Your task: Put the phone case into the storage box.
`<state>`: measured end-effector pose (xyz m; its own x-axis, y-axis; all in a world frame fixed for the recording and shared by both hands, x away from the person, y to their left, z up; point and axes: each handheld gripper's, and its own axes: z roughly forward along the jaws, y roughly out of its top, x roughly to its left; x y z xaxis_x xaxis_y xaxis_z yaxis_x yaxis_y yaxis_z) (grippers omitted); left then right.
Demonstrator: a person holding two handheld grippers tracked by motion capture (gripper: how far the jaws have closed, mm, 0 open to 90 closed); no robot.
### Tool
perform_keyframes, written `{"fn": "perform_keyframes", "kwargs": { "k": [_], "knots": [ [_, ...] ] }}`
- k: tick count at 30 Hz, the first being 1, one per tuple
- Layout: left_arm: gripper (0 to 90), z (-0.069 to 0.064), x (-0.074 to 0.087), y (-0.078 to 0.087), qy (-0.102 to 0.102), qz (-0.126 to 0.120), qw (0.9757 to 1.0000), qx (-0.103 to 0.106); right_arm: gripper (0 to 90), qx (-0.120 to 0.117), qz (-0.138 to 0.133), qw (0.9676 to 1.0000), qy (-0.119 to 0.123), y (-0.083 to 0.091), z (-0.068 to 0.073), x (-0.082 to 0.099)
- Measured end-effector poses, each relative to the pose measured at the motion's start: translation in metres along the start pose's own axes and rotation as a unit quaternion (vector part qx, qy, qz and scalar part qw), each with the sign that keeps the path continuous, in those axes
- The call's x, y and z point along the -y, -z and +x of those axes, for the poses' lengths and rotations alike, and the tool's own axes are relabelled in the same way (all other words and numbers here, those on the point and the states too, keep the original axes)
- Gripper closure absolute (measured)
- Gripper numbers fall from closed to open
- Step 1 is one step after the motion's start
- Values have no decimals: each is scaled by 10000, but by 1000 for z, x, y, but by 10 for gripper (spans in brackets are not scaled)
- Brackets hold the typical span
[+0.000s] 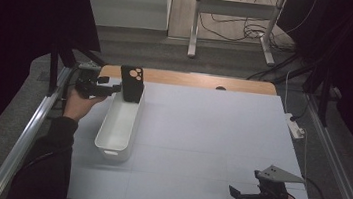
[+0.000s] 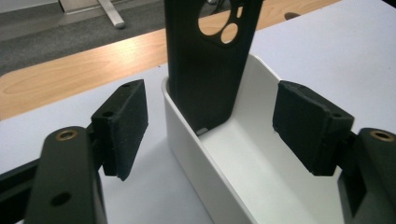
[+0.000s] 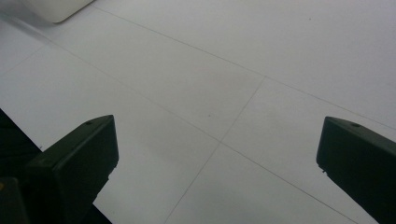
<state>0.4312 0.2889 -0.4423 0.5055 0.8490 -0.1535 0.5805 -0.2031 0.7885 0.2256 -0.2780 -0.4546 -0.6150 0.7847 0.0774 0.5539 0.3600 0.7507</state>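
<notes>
Phone case (image 2: 205, 70) top cut off, upright in bin (image 2: 261, 158)

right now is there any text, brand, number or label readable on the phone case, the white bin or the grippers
None: no word, number or sign can be read anywhere.
The black phone case standing in the white bin bears only camera cutouts, no print.
The bin's walls are plain.
The left gripper and right gripper show bare black pads with no marking.

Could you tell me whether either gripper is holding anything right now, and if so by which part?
Nothing is held. The left gripper stands open, its pads clear of the black phone case leaning in the white bin. The right gripper is open over bare table.
</notes>
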Motion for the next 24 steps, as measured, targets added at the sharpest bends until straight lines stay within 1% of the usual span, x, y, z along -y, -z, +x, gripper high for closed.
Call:
{"fn": "perform_keyframes", "kwargs": {
  "k": [5, 11, 15, 19, 22, 24],
  "knots": [
    [219, -7, 5, 5, -78, 34, 10000, -44, 0, 4, 10, 10000, -2, 0, 0, 0],
    [159, -16, 11, 7, -153, 60, 9999, 24, 0, 7, 6, 10000, -49, 0, -1, 0],
    [108, -21, 11, 8, -178, 98, 9998, 58, 0, 37, 12, 10000, -80, 0, -1, 0],
    [65, -26, 14, 8, -189, 149, 9997, 91, 0, 37, -4, 10000, -77, 0, -1, 0],
    [42, -31, 16, 9, -266, 209, 9994, 77, 0, 42, -9, 10000, -68, 0, -1, 0],
    [34, -33, 17, 10, -266, 188, 9994, 90, 0, 42, -25, 10000, -47, 1, -1, 0]
  ]
}}
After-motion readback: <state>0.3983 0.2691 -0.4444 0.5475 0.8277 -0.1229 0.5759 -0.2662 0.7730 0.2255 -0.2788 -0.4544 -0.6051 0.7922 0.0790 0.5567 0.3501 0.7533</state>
